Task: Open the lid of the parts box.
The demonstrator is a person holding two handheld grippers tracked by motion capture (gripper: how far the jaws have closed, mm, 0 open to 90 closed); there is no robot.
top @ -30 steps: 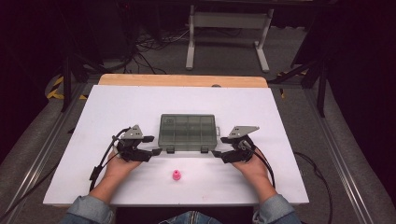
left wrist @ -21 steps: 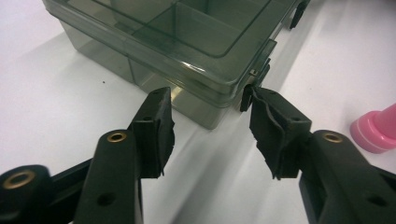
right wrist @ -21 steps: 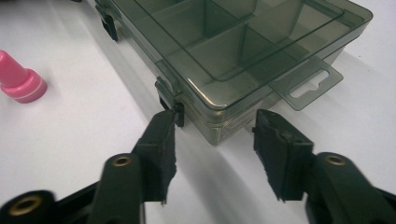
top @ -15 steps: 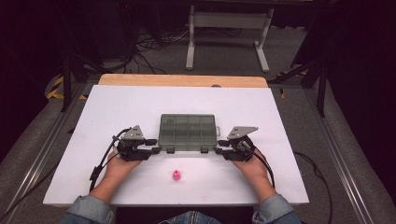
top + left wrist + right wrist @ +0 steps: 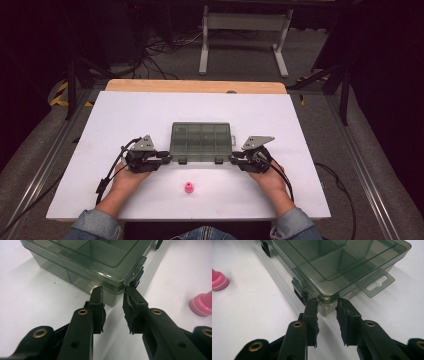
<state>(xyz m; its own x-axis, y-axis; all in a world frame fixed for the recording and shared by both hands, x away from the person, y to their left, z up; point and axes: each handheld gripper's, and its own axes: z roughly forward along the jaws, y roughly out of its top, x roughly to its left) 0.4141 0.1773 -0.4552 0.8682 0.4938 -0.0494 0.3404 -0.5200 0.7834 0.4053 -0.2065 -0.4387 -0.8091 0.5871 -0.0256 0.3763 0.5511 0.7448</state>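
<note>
A smoky clear compartment box (image 5: 200, 142) lies shut in the middle of the white table (image 5: 300, 125). My left gripper (image 5: 169, 157) sits at its near left corner and my right gripper (image 5: 232, 159) at its near right corner. Both pairs of jaws have just been closing. In the left gripper view the left gripper (image 5: 113, 291) pinches the corner of the box (image 5: 75, 262), one tip on the side wall, one by a latch. The right gripper (image 5: 326, 302) pinches its corner of the box (image 5: 342, 262) the same way. A small pink piece (image 5: 189, 188) stands nearer me.
The pink piece (image 5: 202, 303) (image 5: 218, 280) stands upright on the table between my hands. A clear hang tab (image 5: 375, 281) sticks out from the box's right side. Behind the table runs a wooden edge (image 5: 195, 86), with a metal stand (image 5: 245, 30) and cables on the floor.
Both grippers' jaws have narrowed onto the box's near corners. The hands, the box and the pink piece have stayed where they were.
</note>
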